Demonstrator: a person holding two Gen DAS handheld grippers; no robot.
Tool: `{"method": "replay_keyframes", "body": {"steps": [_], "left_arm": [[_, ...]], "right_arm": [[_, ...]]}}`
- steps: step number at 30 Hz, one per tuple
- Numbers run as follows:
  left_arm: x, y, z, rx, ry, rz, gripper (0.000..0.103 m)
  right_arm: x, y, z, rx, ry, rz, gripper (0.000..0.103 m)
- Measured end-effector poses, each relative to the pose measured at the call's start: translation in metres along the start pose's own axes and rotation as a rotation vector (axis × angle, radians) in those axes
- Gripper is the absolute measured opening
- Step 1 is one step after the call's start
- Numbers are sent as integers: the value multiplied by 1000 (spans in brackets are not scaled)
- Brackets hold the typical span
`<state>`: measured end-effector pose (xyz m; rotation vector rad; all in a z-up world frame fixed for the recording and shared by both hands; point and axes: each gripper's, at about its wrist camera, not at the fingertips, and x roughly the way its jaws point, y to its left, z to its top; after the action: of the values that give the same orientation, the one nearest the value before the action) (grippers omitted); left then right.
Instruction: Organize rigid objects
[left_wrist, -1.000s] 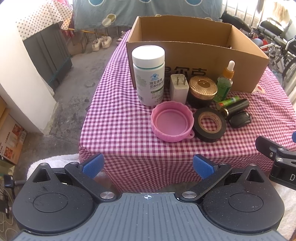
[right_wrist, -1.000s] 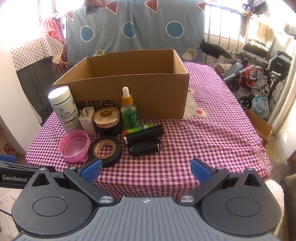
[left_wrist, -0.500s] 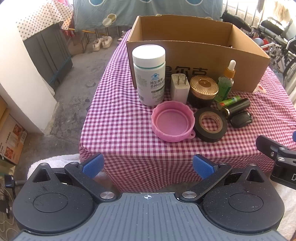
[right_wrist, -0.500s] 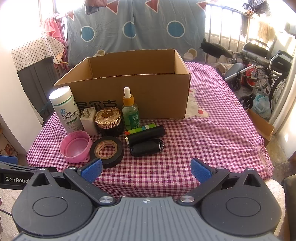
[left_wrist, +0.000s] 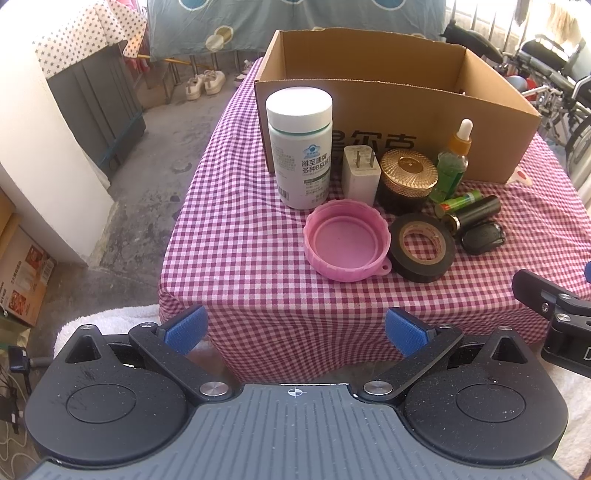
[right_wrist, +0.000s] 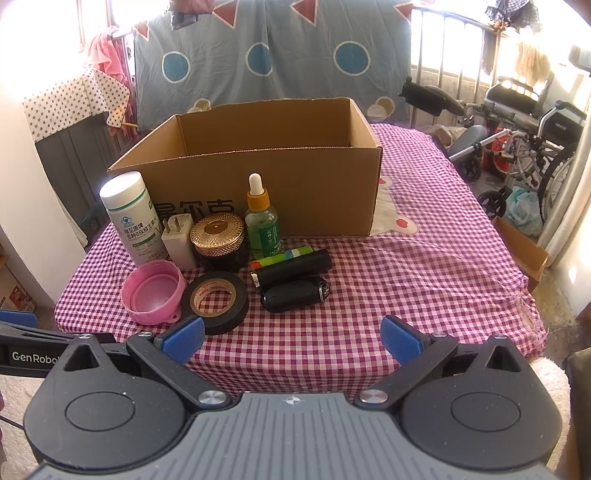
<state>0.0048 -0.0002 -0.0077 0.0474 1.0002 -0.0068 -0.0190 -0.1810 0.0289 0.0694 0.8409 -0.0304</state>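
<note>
As both tongs (left_wrist: 294, 328) (right_wrist: 291, 339) gape, table (right_wrist: 424, 280) ahead

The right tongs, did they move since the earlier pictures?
Yes. In the right wrist view the cardboard box sits lower and slightly farther right than before, so the right tongs drifted slightly up and left, staying open.

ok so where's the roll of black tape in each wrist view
Left wrist view: the black tape roll lies right of centre on the checked cloth, just right of the pink lid.
Right wrist view: the black tape roll lies left of centre, near the cloth's front edge, by the left blue pad.
Shared landmark: the pink lid sits immediately left of the roll in both views.
</note>
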Motion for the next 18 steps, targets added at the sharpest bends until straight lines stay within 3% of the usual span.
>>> {"method": "replay_keyframes", "body": {"steps": [18], "left_arm": [[1, 1, 0, -3, 3, 1, 103]], "right_arm": [[1, 1, -1, 1, 1, 0, 103]]}}
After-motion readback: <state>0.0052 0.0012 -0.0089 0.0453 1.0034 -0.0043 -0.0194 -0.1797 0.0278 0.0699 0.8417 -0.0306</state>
